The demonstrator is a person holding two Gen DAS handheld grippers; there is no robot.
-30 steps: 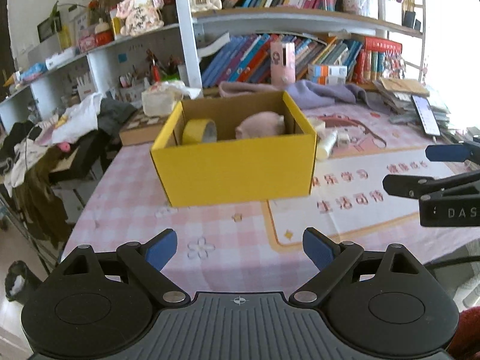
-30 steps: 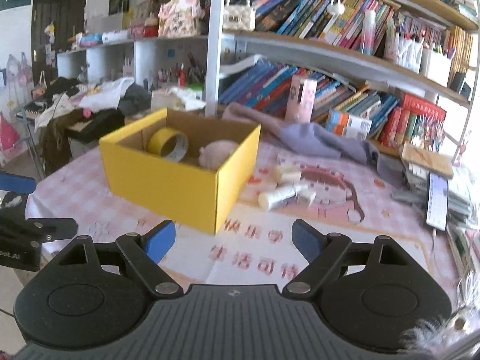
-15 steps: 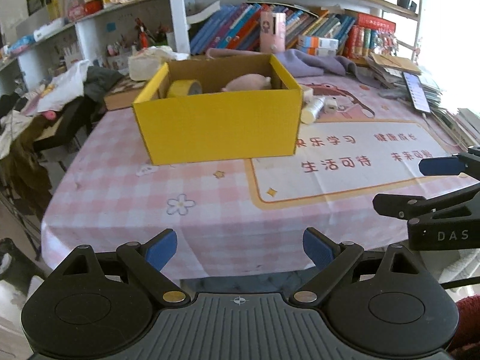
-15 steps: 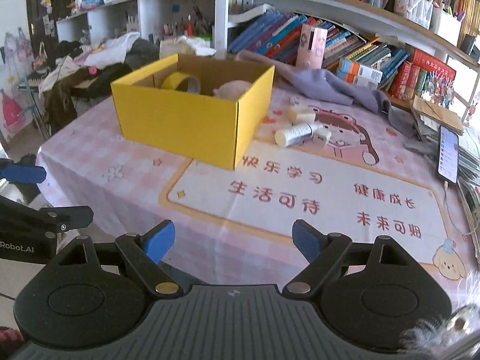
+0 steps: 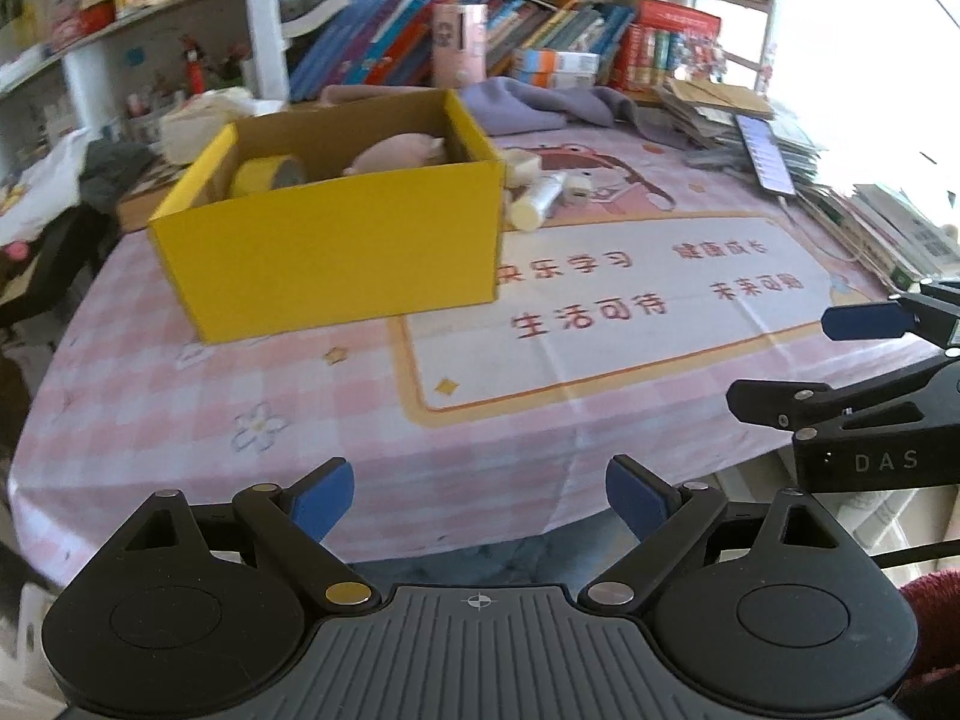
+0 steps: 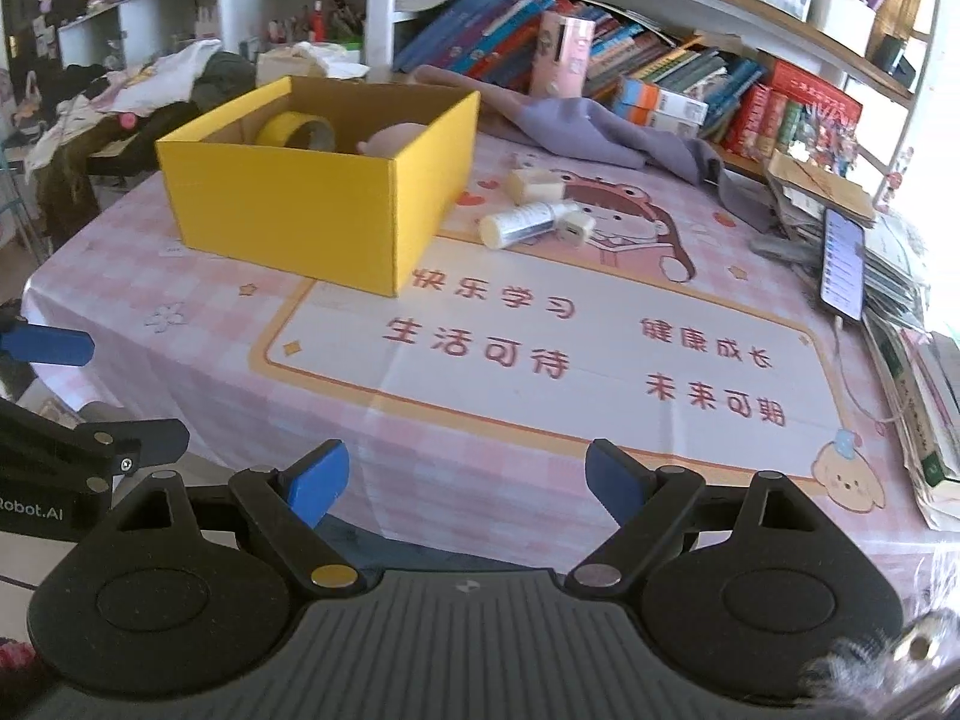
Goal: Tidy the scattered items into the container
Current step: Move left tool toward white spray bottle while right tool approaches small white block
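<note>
A yellow cardboard box (image 5: 336,252) (image 6: 288,213) stands on the pink checked tablecloth (image 6: 198,324). Inside lie a yellow tape roll (image 5: 267,175) (image 6: 295,130) and a pink soft item (image 5: 399,153) (image 6: 393,138). Right of the box lie a white tube (image 6: 519,222) (image 5: 540,201), a small cream block (image 6: 531,185) and a small white cube (image 6: 575,227). My left gripper (image 5: 479,501) is open and empty, back at the table's near edge. My right gripper (image 6: 467,483) is open and empty, also at the near edge.
A purple cloth (image 6: 600,132) lies behind the loose items. A phone (image 6: 843,264) rests on stacked books at the right edge. Bookshelves (image 6: 660,78) line the back. Clothes (image 6: 150,84) pile up to the left.
Both grippers have pulled back and up from the box toward the table's near edge. Both stay open and empty.
</note>
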